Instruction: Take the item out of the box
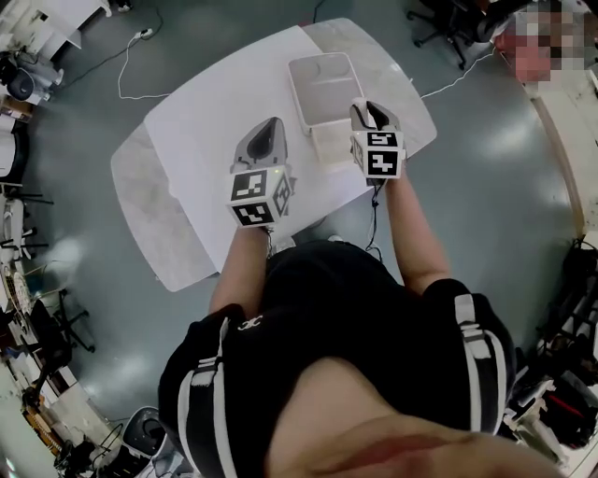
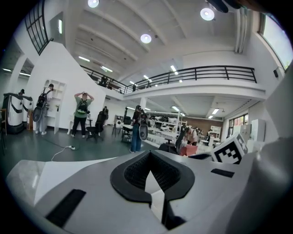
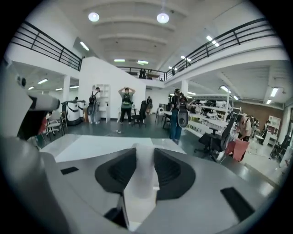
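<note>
Pale table (image 1: 154, 229), floor cable (image 1: 120, 82), office chair (image 1: 447, 26); ppl (image 2: 82, 114) standing in bkgd, balcony railing (image 2: 206, 73).

I can't read any words or numbers; only square black-and-white markers on left gripper (image 1: 272, 125) and right gripper (image 1: 365, 106).
</note>
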Demonstrator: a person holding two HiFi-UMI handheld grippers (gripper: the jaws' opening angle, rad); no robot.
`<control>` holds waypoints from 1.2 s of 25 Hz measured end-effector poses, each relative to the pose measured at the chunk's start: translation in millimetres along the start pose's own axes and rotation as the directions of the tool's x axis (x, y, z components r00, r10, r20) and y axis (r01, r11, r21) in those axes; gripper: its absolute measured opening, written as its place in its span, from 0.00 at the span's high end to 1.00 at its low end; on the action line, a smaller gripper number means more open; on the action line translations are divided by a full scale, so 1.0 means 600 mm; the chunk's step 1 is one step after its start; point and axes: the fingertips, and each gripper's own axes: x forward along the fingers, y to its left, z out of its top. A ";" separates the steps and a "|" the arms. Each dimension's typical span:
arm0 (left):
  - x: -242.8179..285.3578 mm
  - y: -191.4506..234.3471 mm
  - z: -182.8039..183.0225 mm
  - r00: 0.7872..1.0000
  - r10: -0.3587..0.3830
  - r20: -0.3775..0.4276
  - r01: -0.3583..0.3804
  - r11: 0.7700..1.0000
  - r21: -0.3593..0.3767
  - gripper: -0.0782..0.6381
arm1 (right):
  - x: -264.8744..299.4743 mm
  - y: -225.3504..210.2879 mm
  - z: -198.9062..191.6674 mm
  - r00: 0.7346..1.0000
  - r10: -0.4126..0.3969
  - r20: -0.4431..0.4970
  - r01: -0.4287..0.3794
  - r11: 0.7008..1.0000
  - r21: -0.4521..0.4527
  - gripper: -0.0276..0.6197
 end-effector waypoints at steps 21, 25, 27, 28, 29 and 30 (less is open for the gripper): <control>0.007 -0.074 0.040 0.990 -0.117 0.073 0.114 0.992 0.047 0.87 | -0.214 0.016 0.162 0.860 0.045 0.508 -0.077 0.996 0.042 0.78; 0.006 -0.084 0.040 0.989 -0.131 0.072 0.127 0.990 0.053 0.87 | -0.220 0.013 0.161 0.861 0.034 0.507 -0.066 0.997 0.046 0.78; 0.005 -0.087 0.039 0.989 -0.134 0.069 0.131 0.990 0.054 0.87 | -0.222 0.011 0.160 0.862 0.032 0.506 -0.066 0.997 0.051 0.78; 0.004 -0.087 0.038 0.989 -0.134 0.067 0.131 0.990 0.054 0.87 | -0.223 0.011 0.160 0.862 0.032 0.506 -0.067 0.996 0.051 0.78; 0.003 -0.086 0.038 0.989 -0.134 0.066 0.131 0.990 0.054 0.87 | -0.223 0.011 0.159 0.862 0.032 0.506 -0.067 0.996 0.052 0.78; 0.002 -0.086 0.037 0.989 -0.134 0.064 0.130 0.990 0.053 0.87 | -0.223 0.011 0.159 0.862 0.032 0.506 -0.068 0.996 0.053 0.78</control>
